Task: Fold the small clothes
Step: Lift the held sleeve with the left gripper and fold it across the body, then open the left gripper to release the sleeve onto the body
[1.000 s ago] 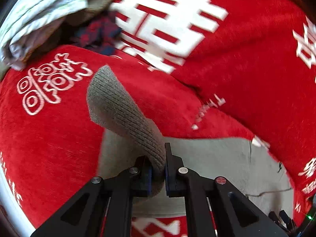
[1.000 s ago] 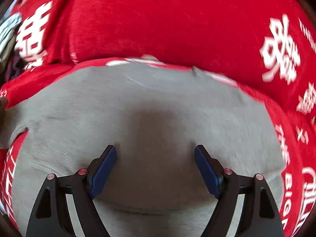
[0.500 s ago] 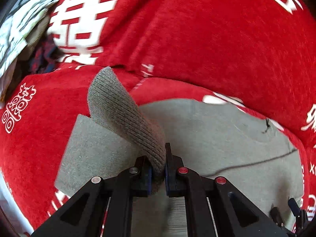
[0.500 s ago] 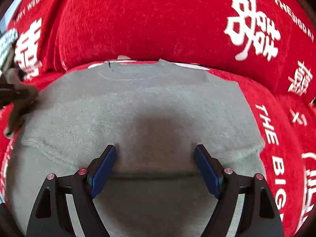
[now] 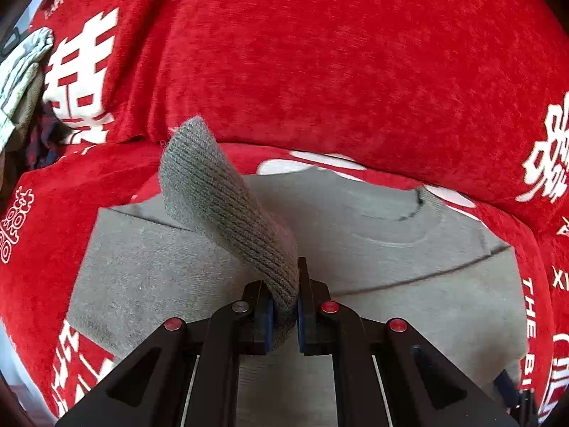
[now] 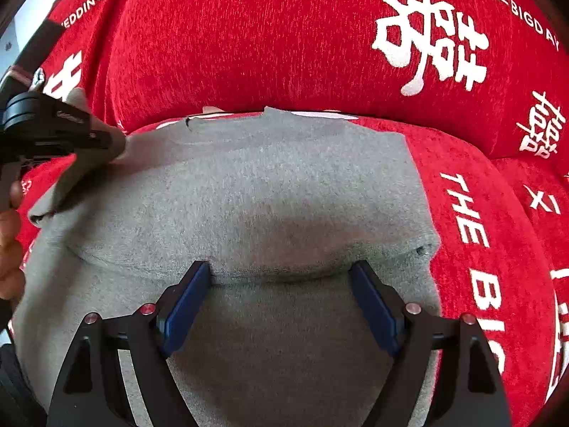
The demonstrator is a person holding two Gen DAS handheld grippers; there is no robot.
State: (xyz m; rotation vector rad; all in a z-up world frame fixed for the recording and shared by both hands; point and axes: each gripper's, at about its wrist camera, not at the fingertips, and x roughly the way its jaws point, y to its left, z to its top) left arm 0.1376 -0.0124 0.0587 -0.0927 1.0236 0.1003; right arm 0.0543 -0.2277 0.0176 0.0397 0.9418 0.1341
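Fingers of the left gripper [image 5: 284, 315] pinch the cuff [image 5: 227, 210]; right fingers [image 6: 281, 306] wide. Lay the sleeve flat across the sweater [image 6: 270, 192], then release

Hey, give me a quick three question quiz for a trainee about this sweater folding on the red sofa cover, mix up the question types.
1. True or false: the left gripper is shut on the ribbed cuff of the grey sweater.
2. Multiple choice: the right gripper is
A. shut on the collar
B. open, over the sweater's body
C. holding the red cover
3. Fill in: the sweater's collar lies toward the sofa's ____.

Key: 1 true; 2 B; 3 backrest.
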